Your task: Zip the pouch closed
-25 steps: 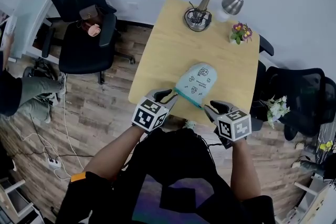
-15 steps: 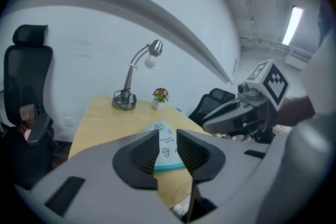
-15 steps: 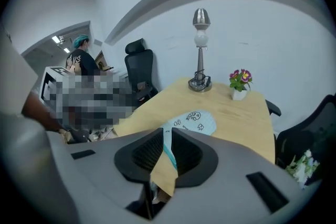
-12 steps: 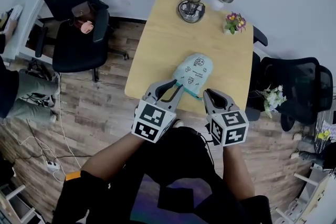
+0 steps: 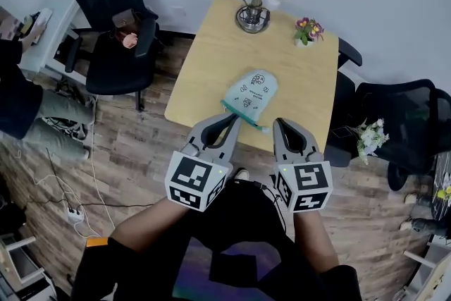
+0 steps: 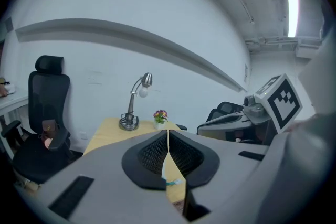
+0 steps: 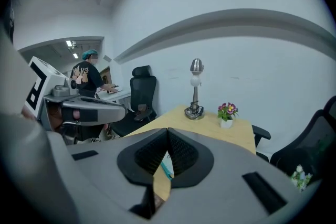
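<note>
vs 1 s ago: both grippers were down at the pouch's near edge with jaws spread, one at each end of the zipper. Now both are lifted off the table and pulled back toward the person.

Left gripper (image 5: 227, 125): jaws have just been closing and are now pressed together. The left gripper view shows the pads meeting with nothing between them.

Right gripper (image 5: 282, 129): same, jaws just closed, pads together, nothing pinched.

Pouch (image 5: 250, 94) lies flat on the table (image 5: 211, 53), in the near half, at 12 o'clock from the two grippers. Neither gripper touches it. Its teal zipper edge (image 5: 242, 114) faces the person. Can't tell from here whether the zip is fully shut.

Its place in the frame differs slightly from the earlier frames, but the whole view shifted too. Its place relative to the lamp (image 5: 257, 7) looks unchanged.

Other items:
- Lamp at 12 o'clock from the pouch, at the table's far edge.
- Flower pot (image 5: 305, 30) at 1 o'clock.
- Black chair (image 5: 116, 25) at 10 o'clock, off the table.
- Second chair (image 5: 394, 123) at 3 o'clock.
- Person (image 5: 17, 99) seated at 9 o'clock.

Writing:
- Pouch carries small dark cartoon prints, too small to read.
- Marker cubes (image 5: 195, 182) show only black-and-white square patterns.
</note>
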